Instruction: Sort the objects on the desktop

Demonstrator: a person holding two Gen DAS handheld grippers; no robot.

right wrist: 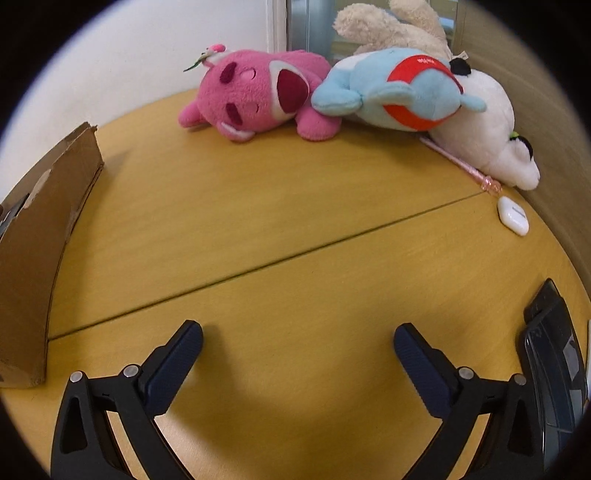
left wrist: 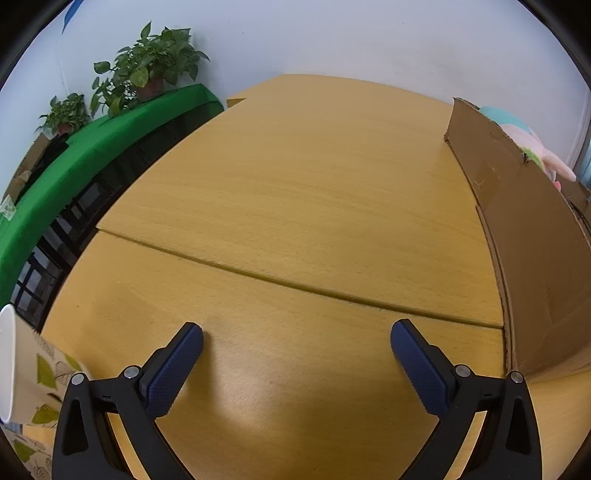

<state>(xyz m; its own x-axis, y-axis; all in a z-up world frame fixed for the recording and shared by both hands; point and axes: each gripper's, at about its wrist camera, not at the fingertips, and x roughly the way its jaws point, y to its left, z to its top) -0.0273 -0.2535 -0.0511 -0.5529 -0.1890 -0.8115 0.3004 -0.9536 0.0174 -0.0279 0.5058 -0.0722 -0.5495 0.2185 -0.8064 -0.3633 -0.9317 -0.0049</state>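
**Plush toys piled at the desk's far edge, both grippers empty**

Plush toys lie against the wall: pink point(right wrist: 255, 96), blue point(right wrist: 391, 92), white point(right wrist: 491, 136), a cream one point(right wrist: 391, 29) behind. A white case point(right wrist: 512, 215), perhaps for earbuds, sits near them. The right gripper point(right wrist: 297, 341) and left gripper point(left wrist: 297, 339) hang over bare desk point(right wrist: 258, 206), jaws spread wide. A cardboard box point(left wrist: 517, 229) stands between them
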